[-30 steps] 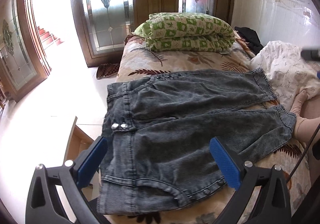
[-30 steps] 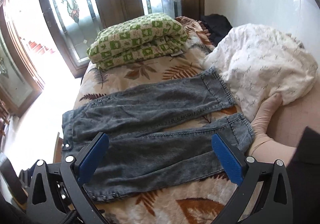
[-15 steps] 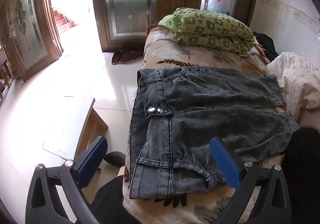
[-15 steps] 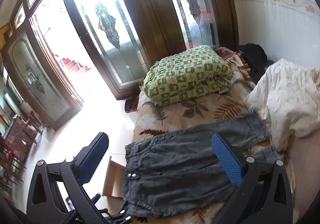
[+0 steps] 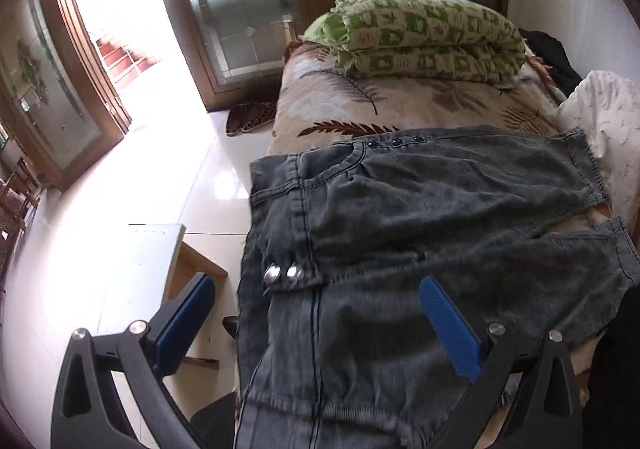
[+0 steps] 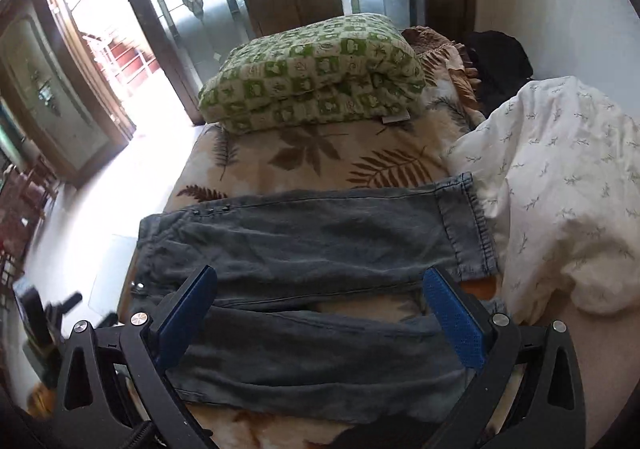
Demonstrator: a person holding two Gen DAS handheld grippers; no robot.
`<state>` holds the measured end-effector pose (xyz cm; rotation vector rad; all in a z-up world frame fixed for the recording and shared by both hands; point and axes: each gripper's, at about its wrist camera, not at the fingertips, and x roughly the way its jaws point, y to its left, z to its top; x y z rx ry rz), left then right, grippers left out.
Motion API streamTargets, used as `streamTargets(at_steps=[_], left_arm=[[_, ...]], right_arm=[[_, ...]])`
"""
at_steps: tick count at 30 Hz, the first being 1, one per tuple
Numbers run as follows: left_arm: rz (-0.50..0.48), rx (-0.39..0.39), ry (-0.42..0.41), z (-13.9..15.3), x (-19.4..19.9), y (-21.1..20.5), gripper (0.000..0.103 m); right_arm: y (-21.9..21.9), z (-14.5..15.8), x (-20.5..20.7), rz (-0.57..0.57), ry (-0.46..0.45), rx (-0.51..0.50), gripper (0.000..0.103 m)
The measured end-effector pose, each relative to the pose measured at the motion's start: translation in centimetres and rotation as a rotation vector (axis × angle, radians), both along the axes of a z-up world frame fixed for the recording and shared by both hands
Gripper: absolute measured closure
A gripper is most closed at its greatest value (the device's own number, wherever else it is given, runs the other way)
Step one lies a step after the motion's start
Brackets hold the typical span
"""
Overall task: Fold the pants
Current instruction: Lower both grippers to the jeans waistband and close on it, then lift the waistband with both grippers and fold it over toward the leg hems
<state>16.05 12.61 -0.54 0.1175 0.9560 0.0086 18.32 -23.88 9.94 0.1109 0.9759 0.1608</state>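
Grey denim pants point(image 5: 420, 233) lie spread flat across the leaf-patterned bed, waistband at the left bed edge, both legs running right. In the left wrist view my left gripper point(image 5: 316, 309) hovers open over the waistband, near its two silver buttons point(image 5: 282, 272), with nothing between the blue pads. In the right wrist view the same pants point(image 6: 304, 245) show both legs with a gap between them. My right gripper point(image 6: 320, 309) is open above the near leg, holding nothing.
A folded green checked quilt point(image 6: 316, 73) sits at the far end of the bed point(image 6: 320, 157). A white floral blanket point(image 6: 560, 189) is heaped on the right by the wall. A low wooden stool point(image 5: 160, 249) stands on the tiled floor left of the bed. Slippers point(image 5: 252, 117) lie by the door.
Both cameras have swung and come closer over the pants; the right one has dropped from the doors toward the legs. The hand seen by the leg hems is gone. The pants have not moved.
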Motion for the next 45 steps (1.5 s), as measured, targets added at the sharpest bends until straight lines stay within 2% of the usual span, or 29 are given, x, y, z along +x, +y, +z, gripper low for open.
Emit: streamTargets(at_steps=[3,7,10,14,17,21,31,33,36,37,38,39,40,41,43,45], left_arm=[[0.019,-0.044,0.048,-0.7,3.3,1.1,0.0],[0.049,-0.017,0.077,-1.7,7.7,3.3,0.0],[0.064,-0.022,0.104,-2.9,10.7,4.7,0.0],[0.057,-0.022,0.138,-5.3,14.5,5.4,0.0],[0.083,-0.019,0.162,-7.2,16.8,6.2,0.0],[0.098,-0.1,0.198,-9.0,18.3,7.2,0.0],[0.064,-0.16,0.219,-10.7,18.9,6.9,0.001],[0.068,-0.188,0.218,-10.9,19.1,7.3,0.005],[0.054,-0.218,0.21,-10.8,19.0,7.2,0.016],[0.05,-0.215,0.209,-10.7,19.0,7.0,0.022],[0.038,-0.218,0.208,-10.6,19.0,6.8,0.027],[0.024,-0.214,0.201,-10.2,18.8,6.5,0.039],[0.006,-0.202,0.197,-9.8,18.6,6.0,0.052],[-0.007,-0.181,0.198,-9.5,18.4,5.4,0.056],[-0.03,-0.141,0.192,-8.9,17.8,4.5,0.073],[-0.041,-0.125,0.176,-8.1,17.2,4.1,0.079]], right_arm=[[-1.4,-1.9,2.2,0.094,0.018,0.031,0.0],[-1.4,-5.9,6.9,0.195,0.056,0.029,0.0],[-1.7,-8.4,9.8,0.2,0.066,0.013,0.0],[-3.3,-11.3,13.2,0.164,0.109,0.065,0.0],[-2.3,-12.9,15.7,0.231,0.123,0.023,0.0],[-0.8,-14.8,18.6,0.306,0.137,-0.031,0.0],[2.0,-19.0,21.1,0.511,0.244,-0.117,0.002],[2.1,-20.0,21.3,0.518,0.278,-0.129,0.009],[2.2,-20.4,20.7,0.518,0.25,-0.192,0.019],[2.3,-20.3,20.4,0.526,0.241,-0.205,0.027],[2.3,-20.0,20.1,0.534,0.23,-0.217,0.04],[2.3,-19.7,19.8,0.544,0.224,-0.213,0.05],[2.4,-19.5,19.6,0.551,0.224,-0.201,0.073],[2.6,-19.3,19.4,0.555,0.229,-0.193,0.082],[3.0,-18.9,18.7,0.568,0.218,-0.228,0.087],[3.1,-18.4,18.0,0.571,0.205,-0.244,0.09]])
